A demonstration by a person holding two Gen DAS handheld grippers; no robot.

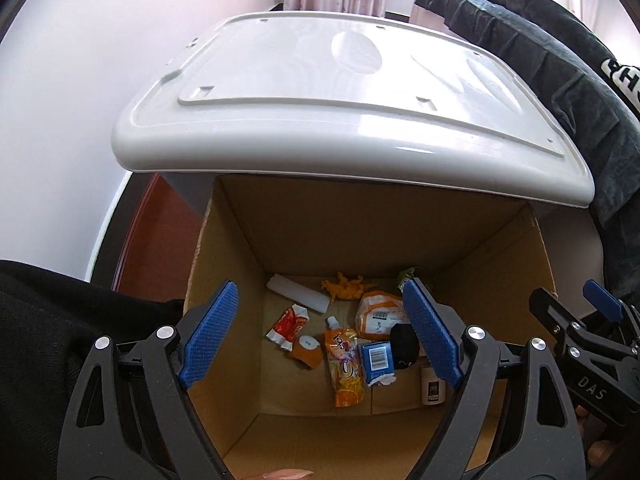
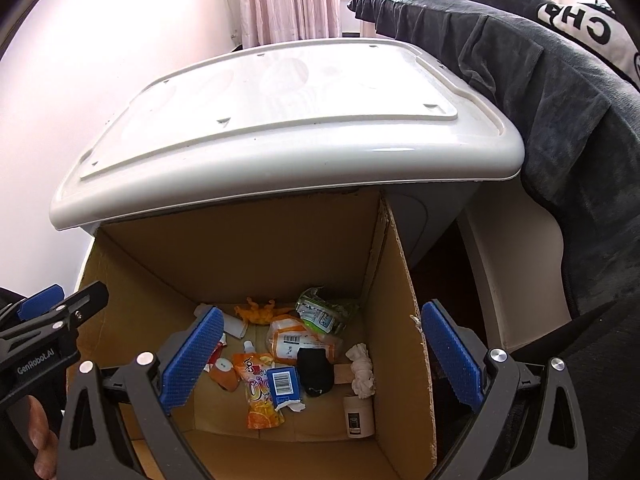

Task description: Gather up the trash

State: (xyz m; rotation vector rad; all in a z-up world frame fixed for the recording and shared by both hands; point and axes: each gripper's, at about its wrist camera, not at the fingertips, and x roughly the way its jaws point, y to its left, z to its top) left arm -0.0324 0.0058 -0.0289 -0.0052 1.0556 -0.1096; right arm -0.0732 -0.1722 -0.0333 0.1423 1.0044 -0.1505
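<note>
An open cardboard box [image 1: 280,232] [image 2: 240,248] holds several pieces of trash on its floor: an orange juice pouch [image 1: 346,364] [image 2: 258,392], a blue barcode carton [image 1: 378,358] [image 2: 283,386], a black object [image 1: 404,346] [image 2: 316,372], an orange-white packet [image 1: 376,312] [image 2: 296,340], a white paper cup [image 2: 358,416] and a crumpled tissue [image 2: 362,370]. My left gripper [image 1: 320,336] is open and empty above the box. My right gripper [image 2: 320,360] is open and empty above the box, and it also shows in the left wrist view [image 1: 592,316].
A white plastic lid [image 1: 340,96] [image 2: 280,120] overhangs the box's far side. A dark grey cloth [image 1: 552,80] [image 2: 540,100] drapes at the right. A pale wall [image 1: 60,120] stands left, pink curtains [image 2: 288,0] behind.
</note>
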